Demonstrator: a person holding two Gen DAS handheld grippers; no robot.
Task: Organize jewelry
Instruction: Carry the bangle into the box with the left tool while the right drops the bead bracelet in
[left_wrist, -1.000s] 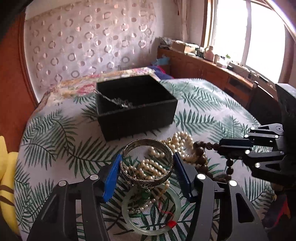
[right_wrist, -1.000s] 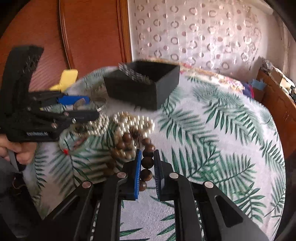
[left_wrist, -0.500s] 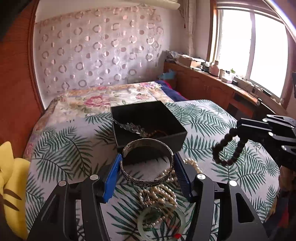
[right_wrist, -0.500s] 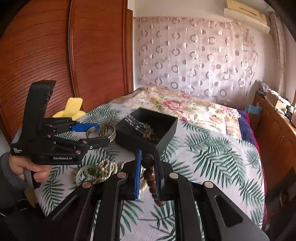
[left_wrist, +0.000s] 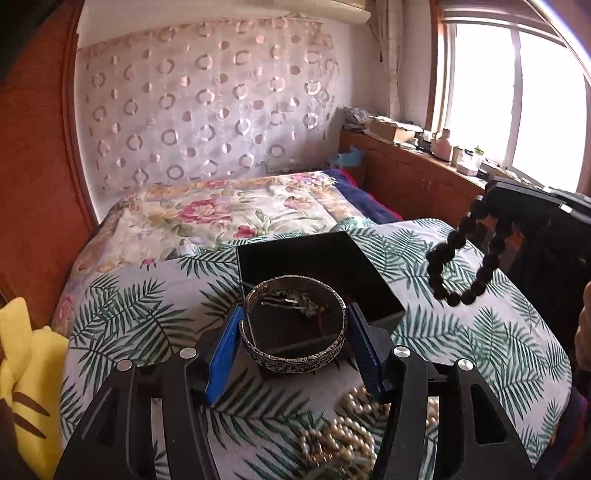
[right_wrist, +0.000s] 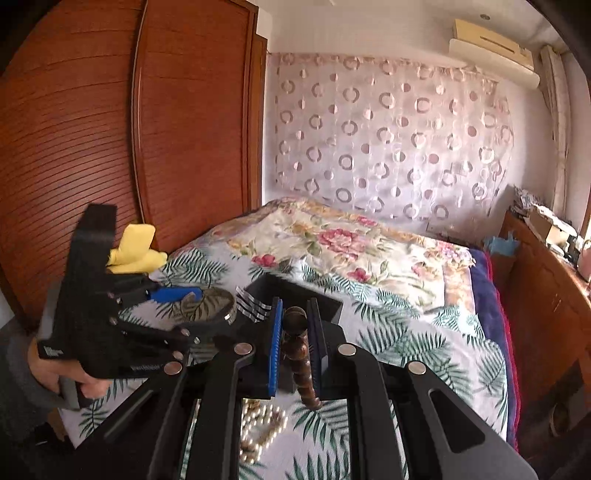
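My left gripper (left_wrist: 293, 325) is shut on a carved silver bangle (left_wrist: 295, 360) and holds it in the air above the near edge of the open black box (left_wrist: 373, 284). The box holds a silver chain piece (left_wrist: 284, 301). My right gripper (right_wrist: 295, 325) is shut on a dark wooden bead bracelet (right_wrist: 301, 362), which hangs in a loop in the left wrist view (left_wrist: 465, 254), to the right of the box. The bangle also shows in the right wrist view (right_wrist: 210, 302). A pearl necklace (left_wrist: 347, 439) lies on the leaf-print cloth below.
The table carries a palm-leaf cloth (left_wrist: 140, 310). A flower-print bed (left_wrist: 229, 218) lies behind it. A yellow plush (left_wrist: 26, 354) sits at the left edge. A wooden sideboard (left_wrist: 417, 173) with clutter runs under the window. A wooden wardrobe (right_wrist: 129, 147) stands at the left.
Both grippers have risen from the table with their loads. The bangle moved up and forward over the box's near edge. The bead bracelet now hangs free in the air.
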